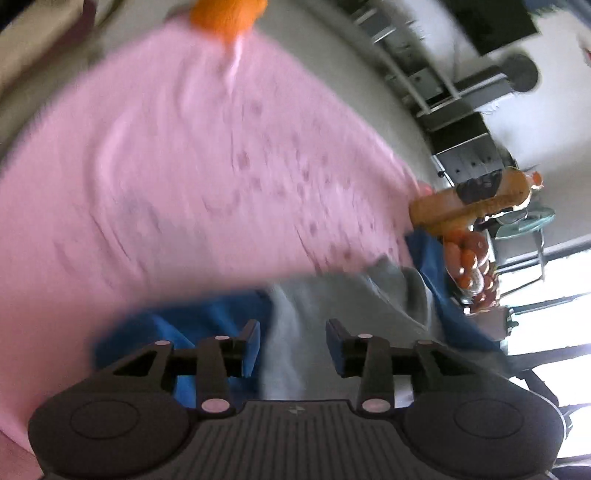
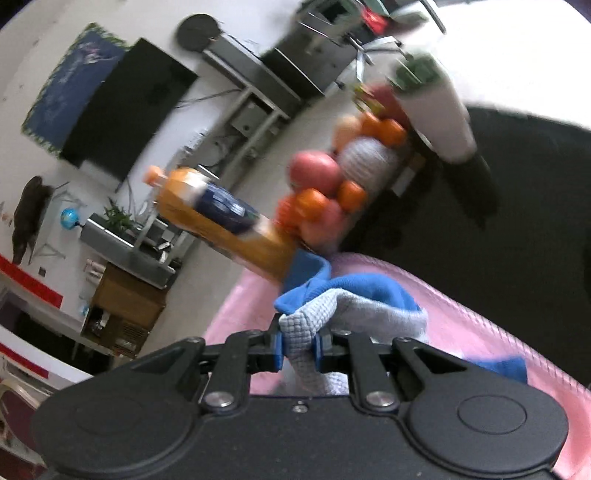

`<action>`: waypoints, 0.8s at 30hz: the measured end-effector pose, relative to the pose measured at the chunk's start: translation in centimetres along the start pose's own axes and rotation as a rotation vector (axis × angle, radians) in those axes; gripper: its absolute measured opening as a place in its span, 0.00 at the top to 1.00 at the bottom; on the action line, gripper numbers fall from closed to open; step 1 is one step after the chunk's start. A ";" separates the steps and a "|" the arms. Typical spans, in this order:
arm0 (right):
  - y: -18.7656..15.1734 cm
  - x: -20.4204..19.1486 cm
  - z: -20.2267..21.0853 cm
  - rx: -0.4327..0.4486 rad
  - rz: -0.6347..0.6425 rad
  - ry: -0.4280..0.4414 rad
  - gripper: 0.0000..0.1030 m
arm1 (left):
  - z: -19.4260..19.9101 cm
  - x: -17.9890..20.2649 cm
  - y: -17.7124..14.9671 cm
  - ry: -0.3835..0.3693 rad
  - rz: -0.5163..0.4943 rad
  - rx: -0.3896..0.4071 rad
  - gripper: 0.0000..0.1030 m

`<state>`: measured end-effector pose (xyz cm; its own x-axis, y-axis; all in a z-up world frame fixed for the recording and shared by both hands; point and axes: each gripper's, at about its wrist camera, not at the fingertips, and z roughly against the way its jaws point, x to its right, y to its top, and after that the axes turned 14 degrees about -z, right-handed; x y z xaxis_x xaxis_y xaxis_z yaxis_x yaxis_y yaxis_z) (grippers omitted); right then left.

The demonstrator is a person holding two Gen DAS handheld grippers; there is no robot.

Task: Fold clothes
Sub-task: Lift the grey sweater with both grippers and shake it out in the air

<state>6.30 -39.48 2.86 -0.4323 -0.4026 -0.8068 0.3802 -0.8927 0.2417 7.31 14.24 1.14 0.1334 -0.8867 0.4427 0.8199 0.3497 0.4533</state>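
Observation:
A grey and blue garment [image 1: 332,306] lies bunched on a pink cloth [image 1: 166,177] that covers the table. My left gripper [image 1: 293,349] hovers just above the grey part, open, with nothing between its fingers. In the right wrist view the same garment [image 2: 369,299] shows grey waffle fabric with blue trim. My right gripper [image 2: 297,349] is shut on a fold of the grey fabric and holds it bunched up off the pink cloth [image 2: 480,325]. The left view is blurred by motion.
An orange drink bottle [image 2: 218,218] lies beside the garment, next to a pile of oranges and apples [image 2: 325,192]. A person's white sleeve [image 2: 436,110] reaches in at the far right. An orange object [image 1: 225,14] sits at the cloth's far edge. Shelves and a television stand behind.

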 end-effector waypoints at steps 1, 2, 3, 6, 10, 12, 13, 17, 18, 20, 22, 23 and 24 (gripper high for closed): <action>-0.4 1.3 -0.3 -0.008 -0.016 0.007 0.85 | -0.9 0.3 -0.2 0.001 0.009 -0.018 0.57; -0.9 2.5 -0.5 -0.015 -0.030 0.016 0.85 | -1.8 0.6 -0.5 0.002 0.019 -0.037 0.53; -1.3 3.1 -0.7 -0.020 -0.037 0.030 0.85 | -2.7 0.9 -0.7 0.003 0.028 -0.055 0.51; -2.0 3.2 -1.2 -0.045 -0.008 0.044 0.85 | -5.4 1.8 -1.4 0.007 0.056 -0.110 0.38; -2.4 2.1 -1.2 -0.048 0.079 0.057 0.85 | -9.0 3.1 -1.7 0.075 0.033 -0.197 0.45; -2.4 2.3 -1.4 -0.069 0.061 0.064 0.85 | -11.0 3.5 -1.6 0.121 0.002 -0.266 0.50; -2.3 2.4 -1.5 -0.080 0.049 0.066 0.85 | -11.8 3.7 -1.6 0.150 -0.012 -0.286 0.51; -1.8 2.7 -1.8 -0.089 0.029 0.070 0.85 | -11.7 3.6 -1.5 0.211 -0.038 -0.262 0.84; -1.8 2.7 -1.8 -0.089 0.029 0.070 0.85 | -11.4 3.4 -1.6 0.206 -0.042 -0.254 0.86; -1.6 2.9 -1.8 -0.090 0.029 0.069 0.85 | -10.5 2.9 -2.0 0.190 -0.045 -0.225 0.90; -1.5 2.9 -1.7 -0.084 0.035 0.067 0.85 | -8.9 3.0 -2.8 0.181 -0.070 -0.172 0.91; -1.5 2.9 -1.5 -0.077 0.040 0.066 0.85 | -7.8 3.7 -3.1 0.186 -0.104 -0.138 0.91; -1.4 2.9 -1.2 -0.066 0.046 0.062 0.85 | -6.5 4.5 -3.5 0.193 -0.146 -0.098 0.91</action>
<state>5.55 -39.14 -0.44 -0.3625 -0.4275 -0.8281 0.4525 -0.8576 0.2447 8.62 7.06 -3.46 0.1061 -0.9701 0.2181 0.8871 0.1915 0.4201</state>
